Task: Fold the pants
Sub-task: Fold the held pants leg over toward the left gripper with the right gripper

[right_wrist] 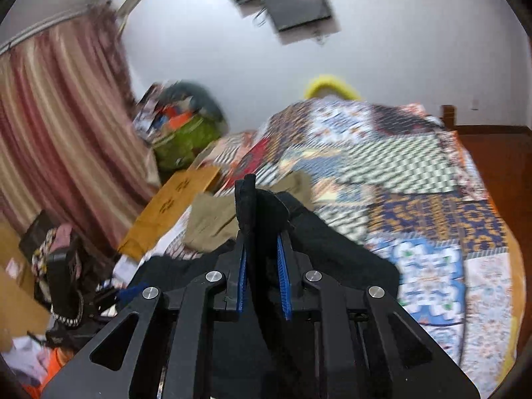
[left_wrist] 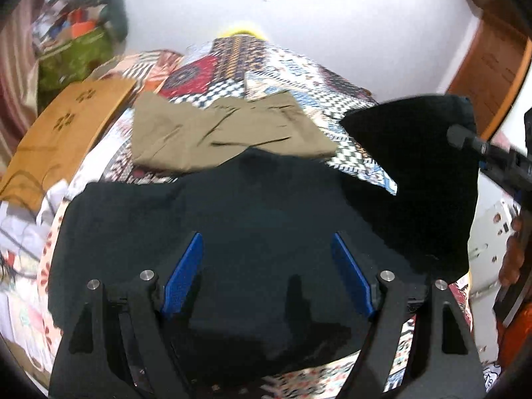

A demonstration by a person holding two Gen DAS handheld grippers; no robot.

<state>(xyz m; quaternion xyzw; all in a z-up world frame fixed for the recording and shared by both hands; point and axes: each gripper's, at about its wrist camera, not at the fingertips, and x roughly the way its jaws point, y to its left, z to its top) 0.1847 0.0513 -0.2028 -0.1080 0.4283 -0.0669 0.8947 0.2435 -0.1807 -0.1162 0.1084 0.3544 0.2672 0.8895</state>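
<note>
2 grippers on this one, and they're doing different jobs right now. The left gripper has its blue pads spread wide apart with nothing between them, hovering right over the black pants, which lie mostly flat on the bed directly under and ahead of it. The right gripper is clamped on an edge of those same pants; you can see a wad of black cloth squeezed between the pads and poking out past the fingertips. From the left wrist view that held end is lifted up off to the right of the left gripper, hanging like a flap with the patterned bedspread showing underneath it.

My read: the fold is underway, not finished. 1 end is in the air, and I'd guess it needs to be carried across and laid onto the flat part, then smoothed, and maybe folded again. Can't tell how many folds are already in it since the fabric is so dark.

Further out ahead of the left gripper there's a pair of khaki pants lying on the bed, touching the far edge of the black ones. Off to the left beyond that is a brown paper bag, then the white wall.
</note>
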